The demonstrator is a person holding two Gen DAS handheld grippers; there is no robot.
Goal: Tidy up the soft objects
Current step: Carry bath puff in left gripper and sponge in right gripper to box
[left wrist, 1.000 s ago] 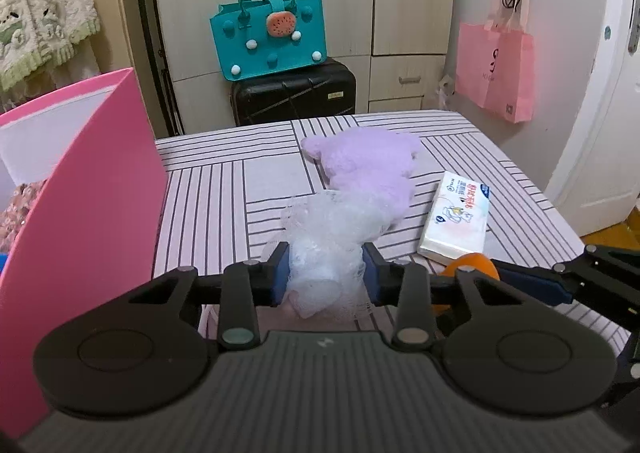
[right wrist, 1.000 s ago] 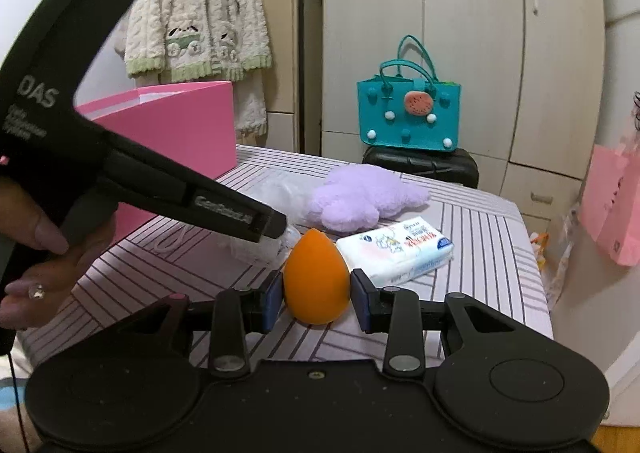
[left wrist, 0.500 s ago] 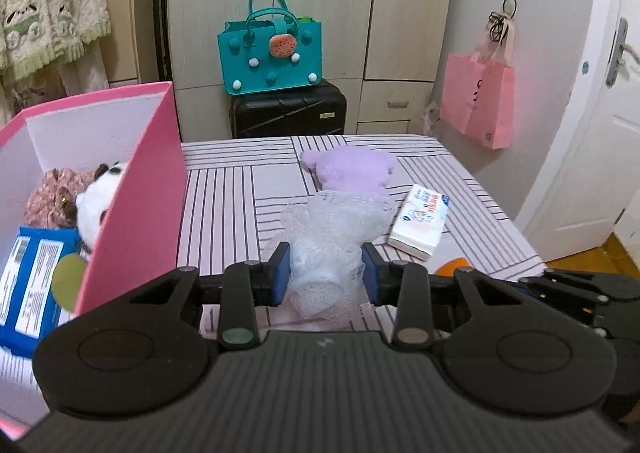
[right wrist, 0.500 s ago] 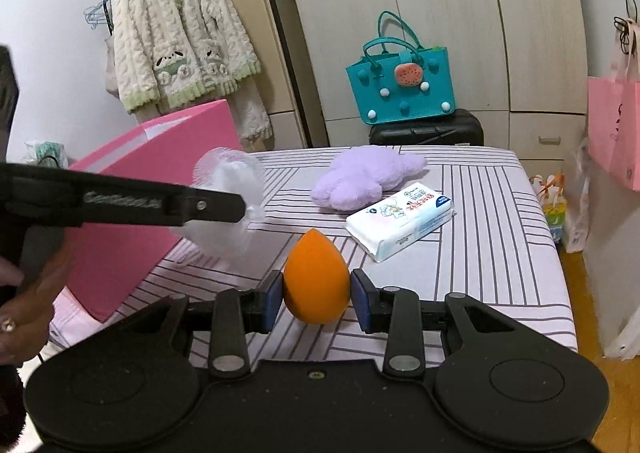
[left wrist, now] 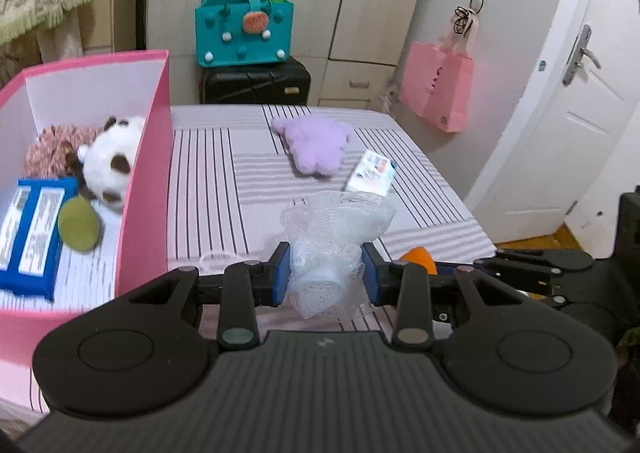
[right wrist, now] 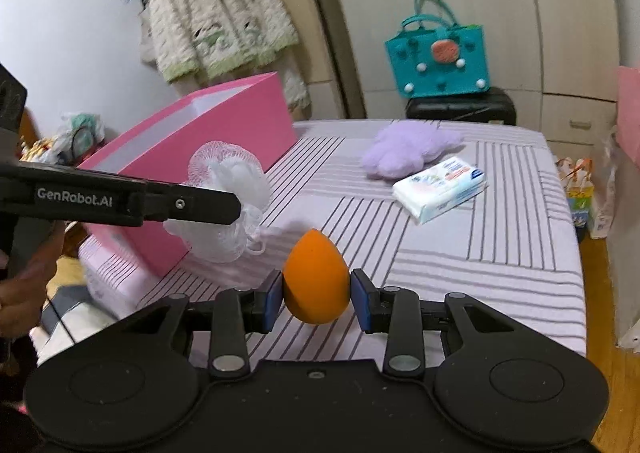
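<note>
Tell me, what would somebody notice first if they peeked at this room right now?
Probably the bright orange egg-shaped sponge squeezed in the right claw, above the striped table. Next, the white mesh bath pouf pinched in the left claw, beside the big pink box holding a panda plush.

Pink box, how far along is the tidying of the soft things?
Partly done. The pink box already holds a panda plush, a green sponge and a blue pack. The left tongs grip the mesh pouf; the right tongs grip the orange sponge. The purple plush and tissue pack remain on the table.
</note>
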